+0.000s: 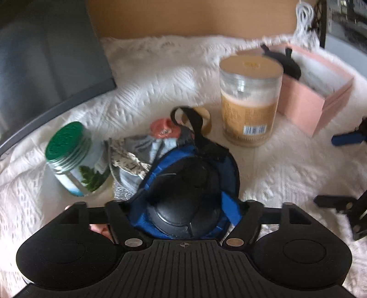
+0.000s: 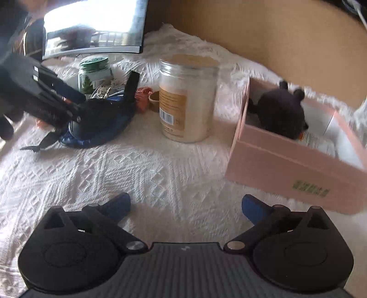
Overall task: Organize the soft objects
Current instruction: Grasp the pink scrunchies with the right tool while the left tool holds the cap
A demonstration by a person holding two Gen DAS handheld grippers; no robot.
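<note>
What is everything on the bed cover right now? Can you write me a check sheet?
Surface: white knitted cover, bumpy pattern.
Job's things: dark plush toy sits inside the pink box; blue and black pad lies on the cover; grey cloth bundle and orange soft thing behind it.
Clutter: big clear jar with tan lid, green-lidded jar, tape roll.
Grippers: left gripper has its jaws either side of the pad; whether they press it I cannot tell. Right gripper is open, nothing between its jaws.
Cables: white cord at the far right corner.
Surroundings: dark monitor, brown cardboard wall.
</note>
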